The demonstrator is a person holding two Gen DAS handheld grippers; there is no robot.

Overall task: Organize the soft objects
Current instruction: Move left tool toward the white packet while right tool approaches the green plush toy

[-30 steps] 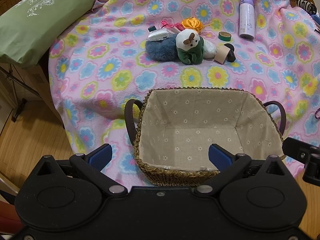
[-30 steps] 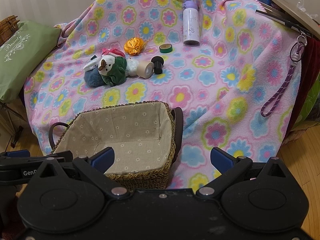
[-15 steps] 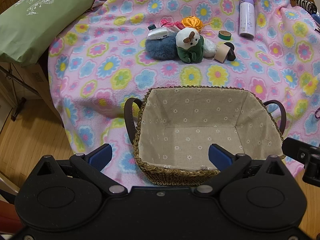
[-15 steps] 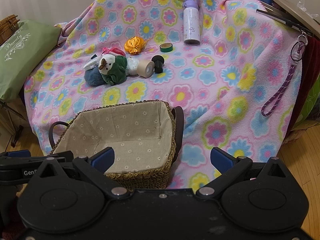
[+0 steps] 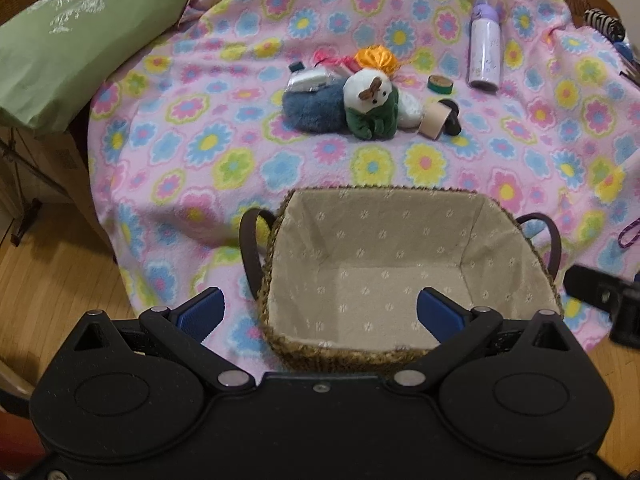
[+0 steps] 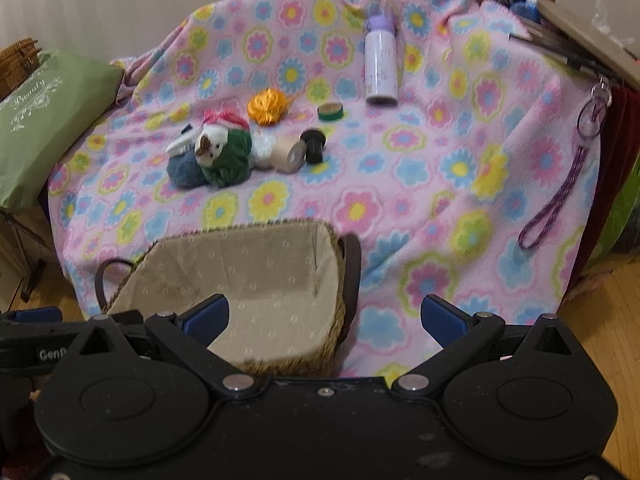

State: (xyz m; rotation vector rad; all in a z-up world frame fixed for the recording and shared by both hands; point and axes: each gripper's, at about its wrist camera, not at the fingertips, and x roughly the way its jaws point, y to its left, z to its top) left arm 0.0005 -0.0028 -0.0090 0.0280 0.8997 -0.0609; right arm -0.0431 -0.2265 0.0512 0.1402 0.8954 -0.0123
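**Two grippers wide, nothing picked yet**

Both are hanging over the near edge of the blanket point(image 6: 420, 184), holding nothing. Left gripper point(image 5: 320, 312) is spread wide above the lined basket point(image 5: 516, 220), which is sitting bare inside. Right gripper point(image 6: 324, 316) is equally wide, straddling the basket's right rim.

Soft things are sitting in a clump well beyond the basket: green-and-white plush toy point(image 5: 372, 108) touching a blue fuzzy pouch point(image 5: 312, 110), an orange fabric ball point(image 6: 269, 106) just behind.

Risks, as I'm judging it:
- Tape roll point(image 6: 289, 155) and black cap point(image 6: 313, 146) are lying right against the clump, so a wide grab could be dragging hard items along.
- Plush is compressing easily; a shallow pinch may slip.
- Bottle point(image 5: 485, 54) is standing upright nearby, so a sweeping reach could be tipping it.
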